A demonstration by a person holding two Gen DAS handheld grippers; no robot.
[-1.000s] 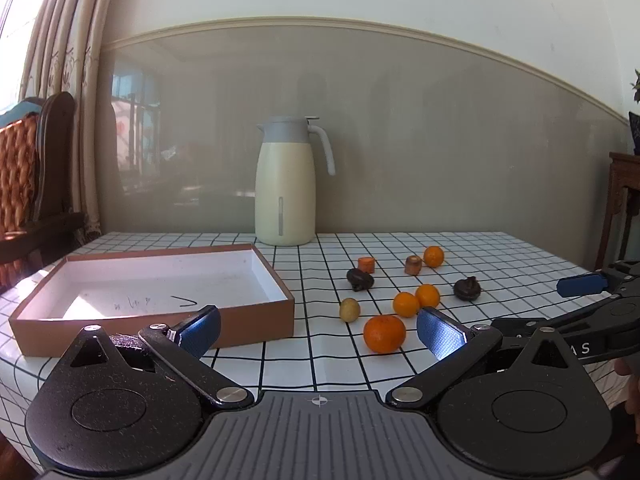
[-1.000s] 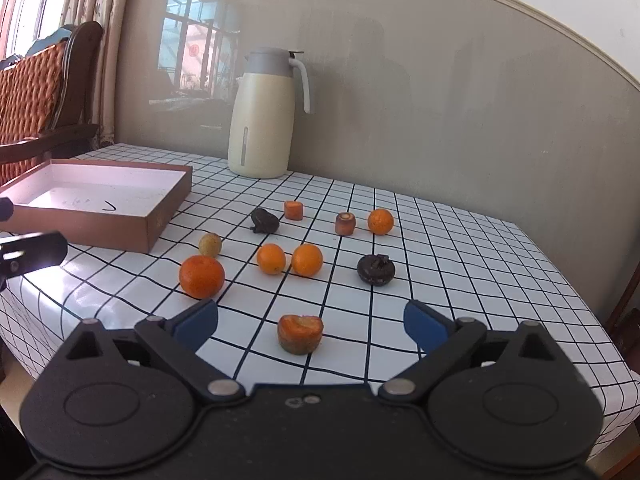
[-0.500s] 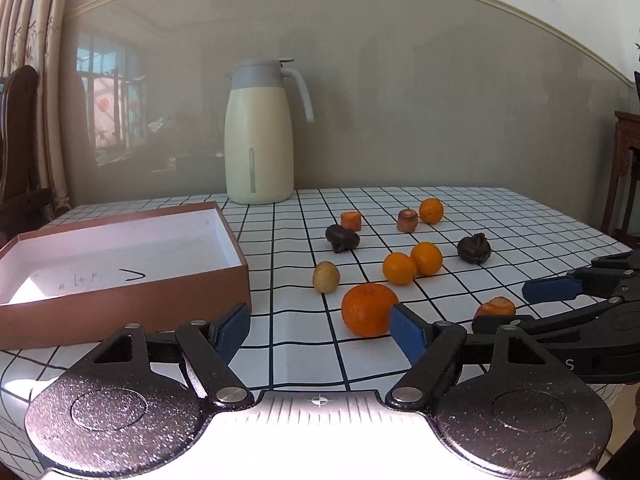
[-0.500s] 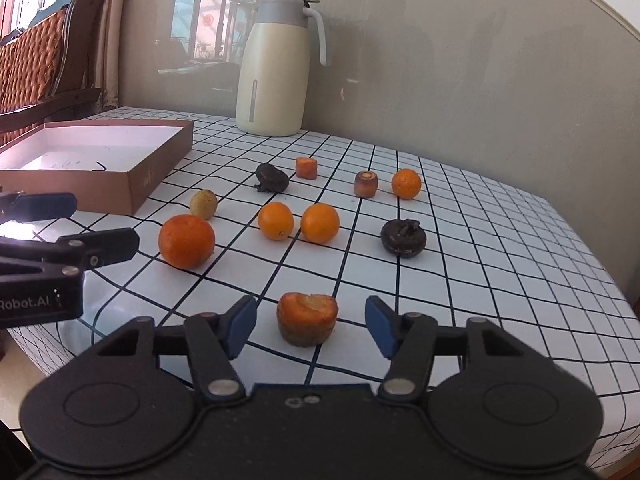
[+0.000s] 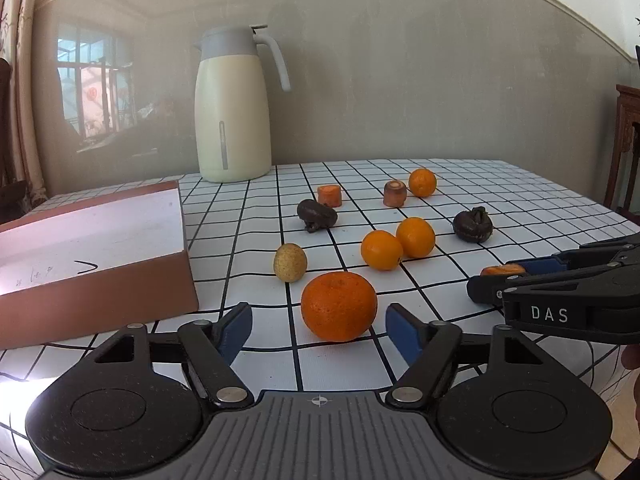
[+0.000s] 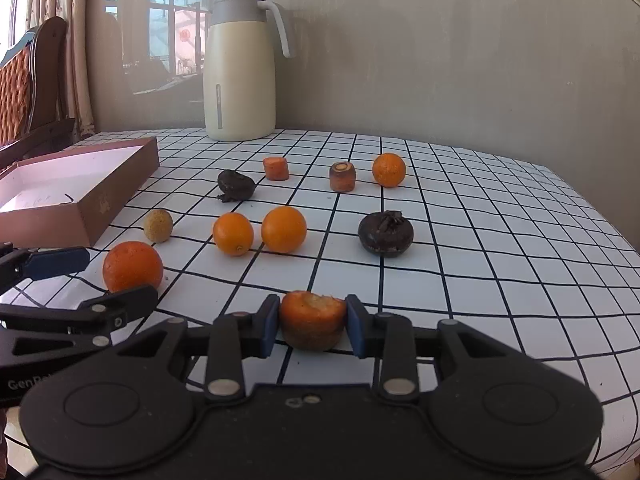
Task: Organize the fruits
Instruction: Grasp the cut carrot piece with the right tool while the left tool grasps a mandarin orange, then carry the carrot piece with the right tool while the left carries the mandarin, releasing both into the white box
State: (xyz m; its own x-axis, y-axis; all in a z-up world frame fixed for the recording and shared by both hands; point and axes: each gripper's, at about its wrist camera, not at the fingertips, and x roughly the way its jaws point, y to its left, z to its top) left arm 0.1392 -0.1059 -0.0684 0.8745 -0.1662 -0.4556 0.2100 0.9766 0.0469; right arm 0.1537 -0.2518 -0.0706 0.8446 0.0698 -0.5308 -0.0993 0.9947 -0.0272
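My right gripper is shut on an orange carrot chunk that rests on the checked tablecloth near the front edge. My left gripper is open, its blue pads on either side of a large tangerine, not touching it. The tangerine also shows in the right wrist view. Two small oranges, a third orange, a yellowish round fruit, two dark mangosteens and two more carrot chunks lie scattered behind.
An open brown cardboard box with a white inside stands at the left. A cream thermos jug stands at the back by the wall. A wooden chair is at the far left beyond the table.
My right gripper has moved forward and closed on the carrot chunk. My left gripper has moved forward and right so the tangerine sits between its open fingers.
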